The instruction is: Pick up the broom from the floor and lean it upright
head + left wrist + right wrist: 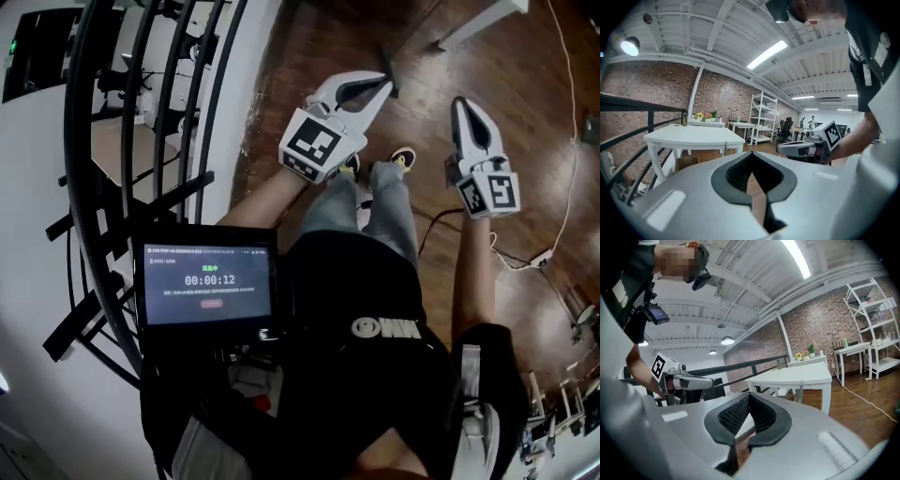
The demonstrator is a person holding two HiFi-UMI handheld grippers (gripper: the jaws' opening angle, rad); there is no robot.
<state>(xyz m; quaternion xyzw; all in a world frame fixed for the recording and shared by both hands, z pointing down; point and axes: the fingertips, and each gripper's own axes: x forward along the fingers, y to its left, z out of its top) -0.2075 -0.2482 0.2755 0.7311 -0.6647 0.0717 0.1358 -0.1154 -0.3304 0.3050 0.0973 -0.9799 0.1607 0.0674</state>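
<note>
In the head view both grippers are held out above the dark wooden floor (309,56). My left gripper (384,79) is shut, its jaws meeting at the tips with nothing between them, as the left gripper view (751,154) also shows. My right gripper (462,101) is to its right, likewise shut and empty, the same in the right gripper view (749,394). A dark narrow thing (388,67) lies on the floor just past the left gripper's tip; I cannot tell whether it is the broom. No broom shows plainly in any view.
A black metal railing (141,141) runs along the left. A tablet screen (208,281) hangs at the person's chest, with shoes (403,155) below the grippers. A white cable (562,141) trails over the floor at right. A white table (693,136) and shelving (761,117) stand ahead.
</note>
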